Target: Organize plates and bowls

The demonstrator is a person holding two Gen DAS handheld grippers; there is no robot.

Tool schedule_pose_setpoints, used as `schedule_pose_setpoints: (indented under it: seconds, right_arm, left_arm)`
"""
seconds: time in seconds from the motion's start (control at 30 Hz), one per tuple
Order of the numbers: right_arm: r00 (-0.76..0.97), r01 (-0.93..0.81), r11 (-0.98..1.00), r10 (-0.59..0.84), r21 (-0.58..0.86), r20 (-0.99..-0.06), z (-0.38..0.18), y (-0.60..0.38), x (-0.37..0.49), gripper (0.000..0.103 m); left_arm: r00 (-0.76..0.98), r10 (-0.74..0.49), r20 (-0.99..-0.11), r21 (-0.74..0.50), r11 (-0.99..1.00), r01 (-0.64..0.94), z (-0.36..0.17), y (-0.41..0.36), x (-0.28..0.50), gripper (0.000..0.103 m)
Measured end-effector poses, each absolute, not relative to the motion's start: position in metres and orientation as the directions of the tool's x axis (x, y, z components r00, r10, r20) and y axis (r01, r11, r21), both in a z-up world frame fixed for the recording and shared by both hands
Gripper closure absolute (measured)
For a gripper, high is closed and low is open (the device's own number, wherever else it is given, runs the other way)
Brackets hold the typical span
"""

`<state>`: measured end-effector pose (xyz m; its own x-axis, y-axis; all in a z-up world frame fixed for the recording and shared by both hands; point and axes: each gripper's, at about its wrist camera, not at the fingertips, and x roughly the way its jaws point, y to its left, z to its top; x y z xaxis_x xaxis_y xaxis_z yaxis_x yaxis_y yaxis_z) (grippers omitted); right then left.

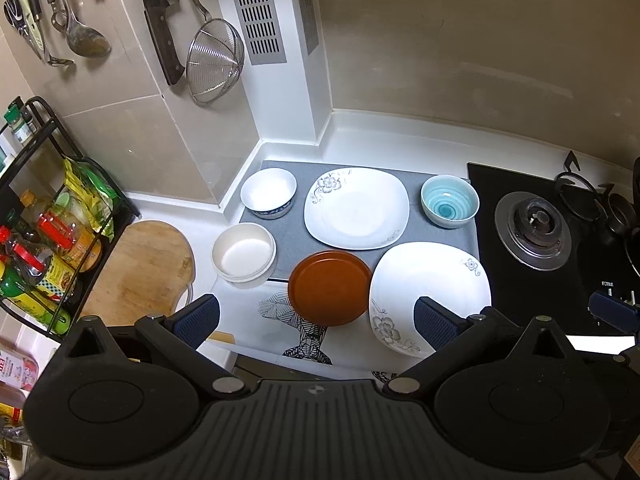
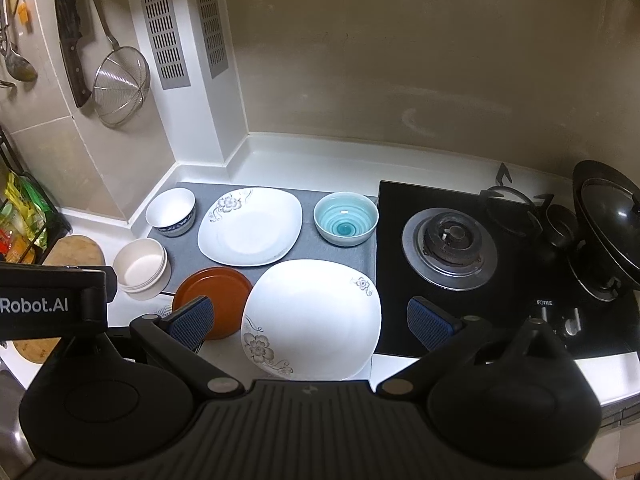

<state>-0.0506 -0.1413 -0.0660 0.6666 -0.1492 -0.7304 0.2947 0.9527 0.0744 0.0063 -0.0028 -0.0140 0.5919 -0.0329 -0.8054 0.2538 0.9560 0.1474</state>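
Note:
On a grey mat [image 1: 288, 236] lie a white floral square plate [image 1: 356, 208] [image 2: 250, 226], a blue-patterned white bowl [image 1: 268, 194] [image 2: 171, 212] and a teal bowl [image 1: 450, 200] [image 2: 346, 218]. A second floral plate [image 1: 430, 280] [image 2: 312, 316] and a brown round plate [image 1: 330, 286] [image 2: 216, 300] lie nearer. A cream bowl [image 1: 244, 254] [image 2: 140, 268] stands at the left. My left gripper [image 1: 316, 320] is open and empty above the brown plate. My right gripper [image 2: 310, 322] is open and empty above the near floral plate.
A black gas hob [image 1: 536, 232] [image 2: 452, 248] lies right of the mat, with a wok lid [image 2: 604, 220] at the far right. A wooden cutting board [image 1: 140, 272] and a condiment rack [image 1: 44, 232] stand at the left. Utensils, a cleaver [image 1: 160, 20] and a strainer [image 1: 214, 60] hang on the wall.

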Motion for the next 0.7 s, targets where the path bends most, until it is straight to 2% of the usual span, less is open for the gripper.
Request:
schedule_pose_setpoints:
  seconds: [0.7]
  right_arm:
    - [0.628, 0.324, 0.945, -0.176, 0.049, -0.758, -0.075, -0.113, -0.004, 0.000]
  left_arm:
    - [0.563, -0.072, -0.824, 0.115, 0.950, 0.289, -0.028, 0.025, 0.061, 0.000]
